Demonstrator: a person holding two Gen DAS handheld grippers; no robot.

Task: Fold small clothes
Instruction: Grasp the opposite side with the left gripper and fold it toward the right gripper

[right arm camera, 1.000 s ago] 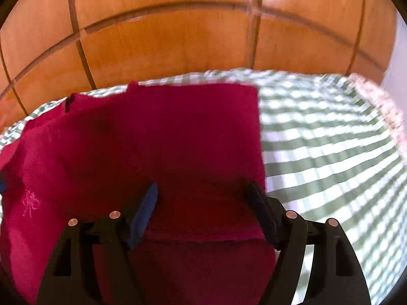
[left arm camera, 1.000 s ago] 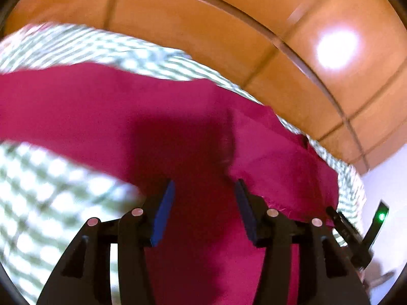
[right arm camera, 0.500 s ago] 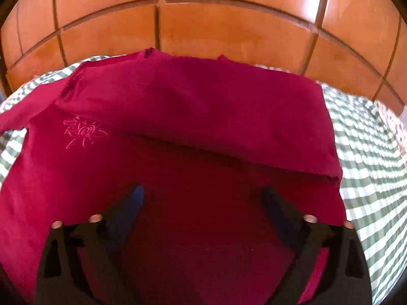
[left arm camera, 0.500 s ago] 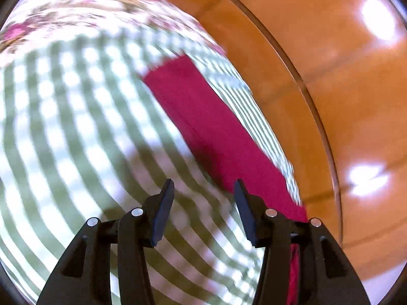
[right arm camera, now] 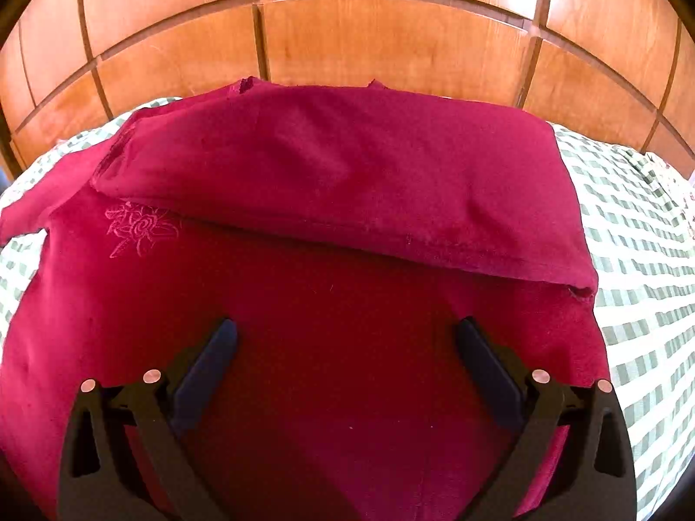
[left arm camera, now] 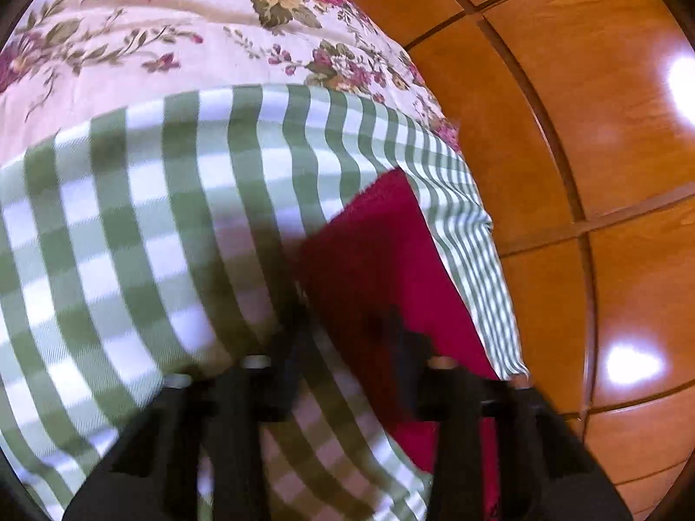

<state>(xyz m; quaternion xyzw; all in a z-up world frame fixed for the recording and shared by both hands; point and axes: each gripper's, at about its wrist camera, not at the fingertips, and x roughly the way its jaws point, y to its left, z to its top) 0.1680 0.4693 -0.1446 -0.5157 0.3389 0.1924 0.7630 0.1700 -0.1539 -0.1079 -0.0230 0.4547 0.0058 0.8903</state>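
A crimson garment (right arm camera: 339,225) lies on the green-checked cloth (right arm camera: 643,260), its far part folded forward over the rest. A stitched flower (right arm camera: 139,228) shows near its left side. My right gripper (right arm camera: 345,347) is wide open and empty just above the garment's near half. In the left wrist view a corner of the garment (left arm camera: 382,260) lies near the checked cloth's (left arm camera: 152,217) right edge. My left gripper (left arm camera: 343,338) is blurred, open and empty, over the garment's edge.
A wooden panelled wall (right arm camera: 369,30) stands close behind the garment and shows in the left wrist view (left arm camera: 608,173). A floral sheet (left arm camera: 173,30) lies beyond the checked cloth.
The right gripper has opened wider and drawn back, leaving a fold across the garment. The left gripper has swung away from over the garment toward the checked cloth and the garment's corner.
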